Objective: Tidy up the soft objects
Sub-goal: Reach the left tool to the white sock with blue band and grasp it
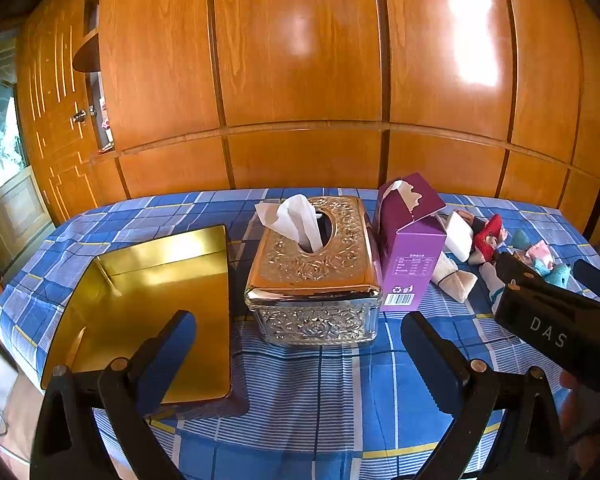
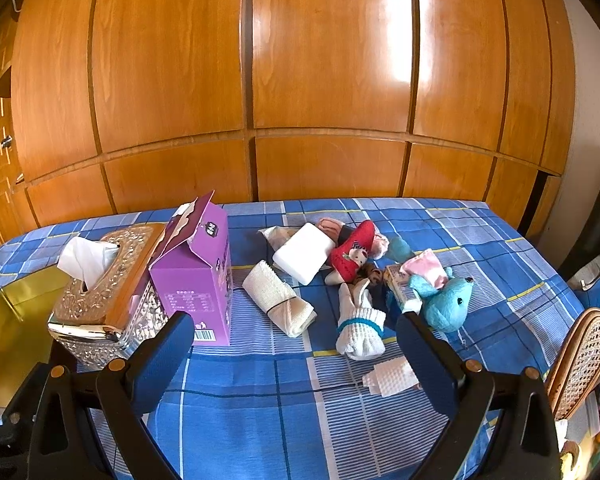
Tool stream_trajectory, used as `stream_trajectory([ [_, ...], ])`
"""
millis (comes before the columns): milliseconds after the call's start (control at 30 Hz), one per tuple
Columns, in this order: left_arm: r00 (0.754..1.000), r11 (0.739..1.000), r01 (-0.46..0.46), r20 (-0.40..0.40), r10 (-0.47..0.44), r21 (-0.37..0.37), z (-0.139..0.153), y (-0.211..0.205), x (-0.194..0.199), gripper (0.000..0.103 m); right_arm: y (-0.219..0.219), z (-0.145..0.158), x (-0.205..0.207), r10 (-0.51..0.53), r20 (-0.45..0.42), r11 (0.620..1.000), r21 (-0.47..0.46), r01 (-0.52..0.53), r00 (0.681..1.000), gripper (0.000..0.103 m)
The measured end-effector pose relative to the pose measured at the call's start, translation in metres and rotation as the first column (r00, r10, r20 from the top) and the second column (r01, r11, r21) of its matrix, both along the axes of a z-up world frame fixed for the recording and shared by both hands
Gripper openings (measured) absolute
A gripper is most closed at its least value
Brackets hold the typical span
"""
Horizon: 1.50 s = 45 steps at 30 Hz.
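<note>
A pile of soft things lies on the blue checked tablecloth (image 2: pixel 284 392): a white sponge block (image 2: pixel 303 253), a red plush (image 2: pixel 350 254), a rolled beige cloth (image 2: pixel 278 303), a white sock roll (image 2: pixel 359 330), a blue plush whale (image 2: pixel 446 300) and a folded white tissue (image 2: pixel 390 378). Part of the pile shows in the left wrist view (image 1: pixel 474 240). A gold tray (image 1: pixel 152 308) lies left. My left gripper (image 1: pixel 300 360) is open and empty above the cloth in front of the tissue box. My right gripper (image 2: pixel 296 360) is open and empty, in front of the pile.
An ornate metal tissue box (image 1: pixel 314 276) and an open purple carton (image 1: pixel 410 248) stand between tray and pile. A wooden panelled wall (image 2: pixel 320 80) backs the table. A rattan chair back (image 2: pixel 584 356) stands at the right edge. The right gripper's body (image 1: pixel 556 320) shows in the left wrist view.
</note>
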State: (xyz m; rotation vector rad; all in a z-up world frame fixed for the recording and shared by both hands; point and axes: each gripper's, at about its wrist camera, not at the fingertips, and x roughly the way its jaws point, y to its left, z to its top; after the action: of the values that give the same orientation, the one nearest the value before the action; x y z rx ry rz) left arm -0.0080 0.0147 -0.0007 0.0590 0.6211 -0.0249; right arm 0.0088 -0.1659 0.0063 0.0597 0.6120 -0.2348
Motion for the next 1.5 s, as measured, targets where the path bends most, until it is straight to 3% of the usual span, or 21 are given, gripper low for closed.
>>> stream_trajectory([
  [333, 1.000, 1.000, 0.016, -0.005, -0.016, 0.008, -0.001, -0.006, -0.001, 0.103, -0.009, 0.001, -0.001, -0.023, 0.004, 1.000, 0.008, 0.022, 1.000, 0.103],
  [567, 0.999, 0.999, 0.048, -0.023, -0.047, 0.006, -0.004, -0.013, 0.001, 0.103, -0.040, 0.004, 0.002, -0.079, 0.007, 0.997, 0.024, 0.079, 0.997, 0.103],
  [667, 0.995, 0.996, 0.089, -0.035, -0.089, 0.001, -0.005, -0.019, 0.002, 0.103, -0.066, 0.007, 0.004, -0.119, 0.001, 0.992, 0.049, 0.118, 0.993, 0.103],
  [767, 0.981, 0.981, 0.187, -0.043, -0.189, -0.049, -0.004, -0.025, 0.004, 0.103, -0.099, 0.009, 0.005, -0.172, -0.017, 0.981, 0.089, 0.173, 0.985, 0.103],
  [967, 0.908, 0.913, 0.401, -0.102, -0.407, -0.077, -0.003, -0.063, 0.014, 0.103, -0.169, 0.007, -0.006, -0.313, -0.055, 0.938, 0.138, 0.318, 0.948, 0.103],
  [1233, 0.815, 0.834, 0.549, -0.182, -0.550, -0.061, -0.014, -0.121, 0.030, 0.102, -0.219, 0.003, -0.022, -0.408, -0.073, 0.895, 0.164, 0.415, 0.910, 0.103],
  [1367, 0.762, 0.796, 0.597, -0.243, -0.601, -0.098, -0.023, -0.150, 0.049, 0.089, -0.225, -0.005, -0.019, -0.394, -0.104, 0.892, 0.195, 0.407, 0.913, 0.103],
  [1500, 0.711, 0.757, 0.648, -0.288, -0.642, -0.089, -0.036, -0.190, 0.067, 0.078, -0.226, -0.011, -0.020, -0.377, -0.117, 0.884, 0.251, 0.395, 0.919, 0.103],
])
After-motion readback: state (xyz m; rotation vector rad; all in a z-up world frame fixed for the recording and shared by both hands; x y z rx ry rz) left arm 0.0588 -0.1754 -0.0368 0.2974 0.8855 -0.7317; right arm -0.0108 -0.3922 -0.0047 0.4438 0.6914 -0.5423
